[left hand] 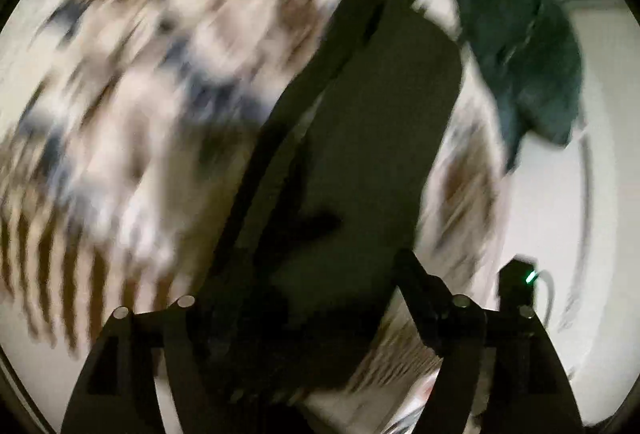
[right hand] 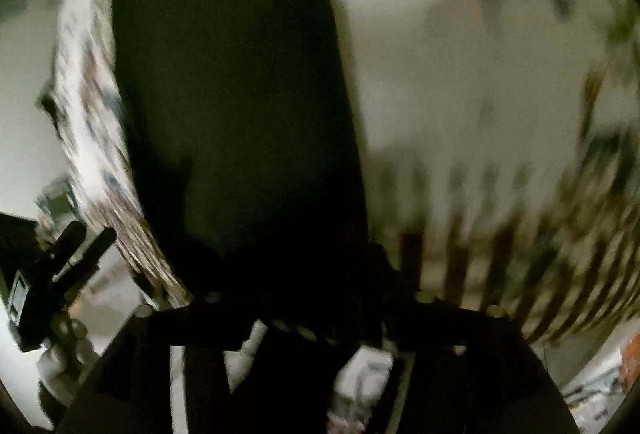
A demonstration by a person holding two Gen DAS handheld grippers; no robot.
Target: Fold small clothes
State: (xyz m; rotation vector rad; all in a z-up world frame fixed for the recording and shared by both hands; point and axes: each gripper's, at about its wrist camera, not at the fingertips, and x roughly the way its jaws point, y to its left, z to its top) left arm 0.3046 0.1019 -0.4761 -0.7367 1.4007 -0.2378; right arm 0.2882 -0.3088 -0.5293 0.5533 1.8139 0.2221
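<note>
Both views badly smeared: patterned cloth [left hand: 132, 82] fills frame left over a white surface [left hand: 560, 218], dark garment [left hand: 520, 46] upper right, room unreadable; can't tell if left gripper [left hand: 360, 138] or right gripper [right hand: 240, 94] is spread or pinching, so cloth may slip or bunch mid-fold.

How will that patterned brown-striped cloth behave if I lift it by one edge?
Probably floppy: the patterned cloth lies spread with soft, uneven edges and hangs in a strip in the right wrist view. It looks thin, so likely light. Expect it to drape and sag, though blur hides the detail.
</note>
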